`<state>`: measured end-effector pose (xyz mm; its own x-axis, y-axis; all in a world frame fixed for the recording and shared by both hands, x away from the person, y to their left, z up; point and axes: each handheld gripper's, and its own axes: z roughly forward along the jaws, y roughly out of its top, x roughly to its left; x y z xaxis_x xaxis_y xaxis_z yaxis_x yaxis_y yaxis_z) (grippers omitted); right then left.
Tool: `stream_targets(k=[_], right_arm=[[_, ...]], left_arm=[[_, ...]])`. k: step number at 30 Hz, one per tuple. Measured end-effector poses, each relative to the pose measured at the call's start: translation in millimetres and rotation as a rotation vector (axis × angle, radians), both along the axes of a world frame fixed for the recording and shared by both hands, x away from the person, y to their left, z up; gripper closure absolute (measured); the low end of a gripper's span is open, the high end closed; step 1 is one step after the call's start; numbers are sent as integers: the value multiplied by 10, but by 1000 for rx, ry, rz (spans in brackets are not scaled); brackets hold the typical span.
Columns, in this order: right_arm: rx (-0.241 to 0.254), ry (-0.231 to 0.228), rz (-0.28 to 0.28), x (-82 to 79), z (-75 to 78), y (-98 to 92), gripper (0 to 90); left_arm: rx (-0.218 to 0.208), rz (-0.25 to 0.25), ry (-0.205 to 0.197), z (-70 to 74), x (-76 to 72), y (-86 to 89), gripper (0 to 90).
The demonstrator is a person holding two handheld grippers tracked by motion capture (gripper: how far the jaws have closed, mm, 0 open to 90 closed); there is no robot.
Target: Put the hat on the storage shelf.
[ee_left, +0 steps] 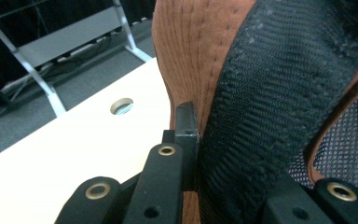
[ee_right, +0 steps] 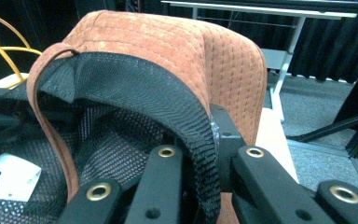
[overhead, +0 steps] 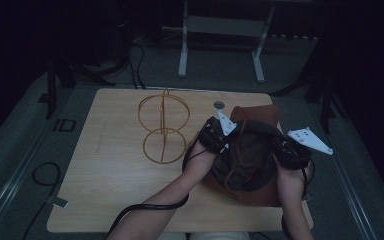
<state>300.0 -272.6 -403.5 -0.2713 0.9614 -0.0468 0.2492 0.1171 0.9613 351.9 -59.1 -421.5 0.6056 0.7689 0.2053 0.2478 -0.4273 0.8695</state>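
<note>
A brown suede cap [overhead: 252,117] lies upside down at the right of the table, its black mesh lining [overhead: 247,155] facing up. My left gripper [overhead: 224,142] holds the cap's left rim; in the left gripper view its jaws [ee_left: 204,137] are shut on the black sweatband [ee_left: 261,116], one pad outside against the brown suede [ee_left: 191,46]. My right gripper [overhead: 286,150] holds the right rim. In the right gripper view its jaws [ee_right: 206,142] pinch the sweatband [ee_right: 168,100] and suede [ee_right: 177,42]. A white label [ee_right: 14,179] shows inside.
A gold wire stand of two rings [overhead: 162,127] stands left of the cap on the light wooden table [overhead: 110,170]. A round cable hole [overhead: 219,104] lies near the far edge. A white metal frame [overhead: 220,30] stands on the floor beyond. Cables trail off the front.
</note>
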Motion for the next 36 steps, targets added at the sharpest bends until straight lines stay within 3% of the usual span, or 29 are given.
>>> stream_targets(k=[7, 10, 16, 19, 22, 26, 29, 36], right_arm=[[32, -7, 16, -54, 0, -43, 785], [48, -19, 39, -126, 13, -71, 678], [92, 7, 127, -253, -5, -146, 472], [123, 21, 196, -326, 15, -193, 433], [111, 30, 253, -417, 62, -226, 388], [80, -7, 251, -555, 115, -308, 375], [89, -22, 219, -585, 126, -445, 370], [85, -3, 154, -562, 61, -766, 412]], left_arm=[[-6, -3, -58, 95, -54, 22, 868], [-5, -6, -87, 139, -77, 34, 869], [-3, -11, -129, 198, -105, 64, 869], [-1, -5, -137, 206, -107, 76, 869], [-1, -3, -155, 198, -113, 96, 868], [1, -23, -187, 191, -150, 125, 867], [-3, -38, -207, 197, -186, 166, 867], [-91, -96, -221, 231, -250, 360, 867]])
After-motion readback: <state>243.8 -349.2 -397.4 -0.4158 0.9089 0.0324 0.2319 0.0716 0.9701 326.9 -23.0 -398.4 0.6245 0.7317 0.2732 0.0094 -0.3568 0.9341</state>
